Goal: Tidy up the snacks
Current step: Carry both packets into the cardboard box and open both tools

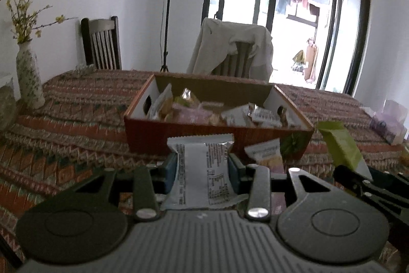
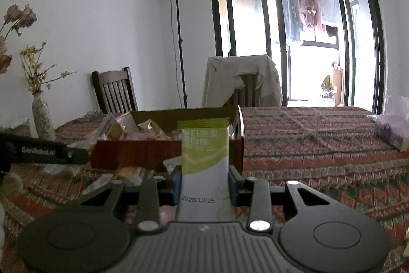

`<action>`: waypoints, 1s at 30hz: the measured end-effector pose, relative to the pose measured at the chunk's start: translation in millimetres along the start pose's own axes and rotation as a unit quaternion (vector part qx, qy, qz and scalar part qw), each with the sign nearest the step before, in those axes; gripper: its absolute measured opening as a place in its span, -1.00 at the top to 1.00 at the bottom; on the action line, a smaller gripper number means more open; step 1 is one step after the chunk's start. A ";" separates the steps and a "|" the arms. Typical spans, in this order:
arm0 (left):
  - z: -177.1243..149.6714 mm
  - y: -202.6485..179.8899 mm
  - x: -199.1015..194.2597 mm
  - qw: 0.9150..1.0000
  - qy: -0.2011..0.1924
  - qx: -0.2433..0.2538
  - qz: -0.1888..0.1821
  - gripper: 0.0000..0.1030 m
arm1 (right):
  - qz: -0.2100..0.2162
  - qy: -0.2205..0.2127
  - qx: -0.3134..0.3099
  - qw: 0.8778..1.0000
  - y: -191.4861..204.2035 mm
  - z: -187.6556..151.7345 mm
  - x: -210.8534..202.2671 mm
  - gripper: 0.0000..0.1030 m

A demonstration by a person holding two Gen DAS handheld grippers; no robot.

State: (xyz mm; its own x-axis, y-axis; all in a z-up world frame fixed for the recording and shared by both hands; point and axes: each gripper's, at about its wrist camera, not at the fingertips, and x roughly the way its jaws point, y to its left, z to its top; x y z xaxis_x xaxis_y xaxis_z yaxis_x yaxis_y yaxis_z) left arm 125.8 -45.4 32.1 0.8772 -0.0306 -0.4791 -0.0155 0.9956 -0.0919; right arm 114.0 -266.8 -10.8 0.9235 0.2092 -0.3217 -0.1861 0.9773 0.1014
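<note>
I am holding one snack in each gripper.
My left gripper (image 1: 202,164) is clamping a white packet (image 1: 202,165); my right gripper (image 2: 203,182) is pinching a green bar (image 2: 204,160), both before the box (image 1: 153,134).

Two grippers, the left gripper (image 1: 202,165) and the right gripper (image 2: 203,183), each clamp one snack packet, beside one cardboard box (image 1: 179,134) of snacks, two chairs, one vase (image 1: 28,76) and one lamp stand (image 2: 179,42).

box (image 1: 217,142) wall stands ahead — open top free above; bare tablecloth (image 2: 319,145) right of it.
</note>
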 end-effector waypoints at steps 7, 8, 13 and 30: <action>27.0 -0.6 14.0 1.000 -0.021 -0.001 -0.009 0.19 | -0.006 -0.015 -0.001 1.000 -0.6 24.7 21.7 0.32; 30.8 -0.7 16.2 1.000 -0.023 -0.001 -0.011 0.19 | -0.007 -0.017 -0.001 1.000 -0.6 28.5 25.7 0.32; 47.6 -0.6 29.2 0.999 -0.032 -0.004 -0.015 0.18 | -0.009 -0.024 -0.002 1.000 -0.3 45.1 45.0 0.32; 100.6 1.4 99.5 0.999 -0.040 -0.029 -0.013 0.18 | -0.021 -0.041 -0.008 0.999 3.7 96.9 122.4 0.32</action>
State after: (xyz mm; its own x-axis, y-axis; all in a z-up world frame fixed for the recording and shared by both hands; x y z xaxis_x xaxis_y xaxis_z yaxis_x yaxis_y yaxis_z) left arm 261.4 -38.2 72.2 0.9133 -0.0472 -0.4046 -0.0180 0.9876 -0.1560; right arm 258.8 -240.8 41.4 0.9545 0.1660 -0.2478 -0.1520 0.9856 0.0748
